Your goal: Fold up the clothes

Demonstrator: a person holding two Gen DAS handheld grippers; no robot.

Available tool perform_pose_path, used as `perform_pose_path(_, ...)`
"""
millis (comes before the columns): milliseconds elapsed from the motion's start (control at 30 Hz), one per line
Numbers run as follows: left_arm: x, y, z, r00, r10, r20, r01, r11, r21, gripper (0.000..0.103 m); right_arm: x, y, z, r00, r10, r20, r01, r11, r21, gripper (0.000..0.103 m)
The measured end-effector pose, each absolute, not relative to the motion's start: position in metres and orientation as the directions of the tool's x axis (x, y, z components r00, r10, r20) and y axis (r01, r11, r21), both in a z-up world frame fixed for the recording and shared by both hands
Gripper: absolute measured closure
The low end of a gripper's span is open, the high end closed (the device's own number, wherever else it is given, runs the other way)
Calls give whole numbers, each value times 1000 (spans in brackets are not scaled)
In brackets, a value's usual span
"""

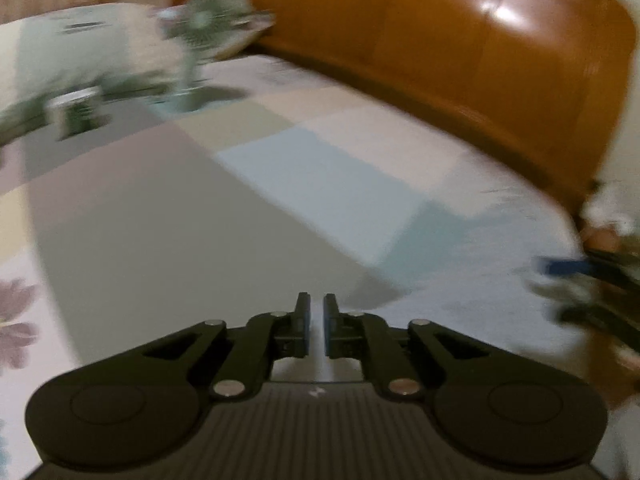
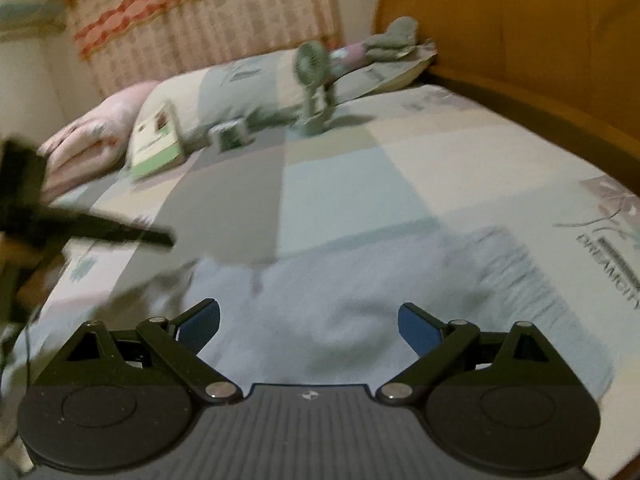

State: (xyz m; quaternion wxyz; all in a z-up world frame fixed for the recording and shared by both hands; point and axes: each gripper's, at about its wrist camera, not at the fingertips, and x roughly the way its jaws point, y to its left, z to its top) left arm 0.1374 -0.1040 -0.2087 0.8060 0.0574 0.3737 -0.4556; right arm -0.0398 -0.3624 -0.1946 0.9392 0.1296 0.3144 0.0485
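My right hand-held gripper (image 2: 309, 322) hangs spread wide just above the pale blue garment (image 2: 360, 300) lying on the bed (image 2: 500, 168); my left hand-held gripper (image 1: 316, 316) is nearly closed, holding nothing.

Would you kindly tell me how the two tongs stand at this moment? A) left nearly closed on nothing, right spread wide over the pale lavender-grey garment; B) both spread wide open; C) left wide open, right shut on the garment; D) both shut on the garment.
A: the left tongs show only a narrow empty gap, while the right tongs are spread wide above the pale lavender-grey garment.
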Motion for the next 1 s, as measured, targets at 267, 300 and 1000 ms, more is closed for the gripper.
perform_pose_path(267, 113, -119, -237, 257, -618, -743, 778, 588, -221, 87, 3, -408, -227, 736, 38, -676, 172, 955, 241, 32)
perform_pose_path(300, 110, -117, -238, 272, -598, -754, 774, 601, -197, 87, -1, -410, -226, 738, 48, -673, 168, 953, 252, 31)
perform_pose_path(1000, -3, -97, -242, 357, -493, -793, 824, 566, 19, 34, -111, -357, -218, 641, -91, -762, 51, 996, -76, 0)
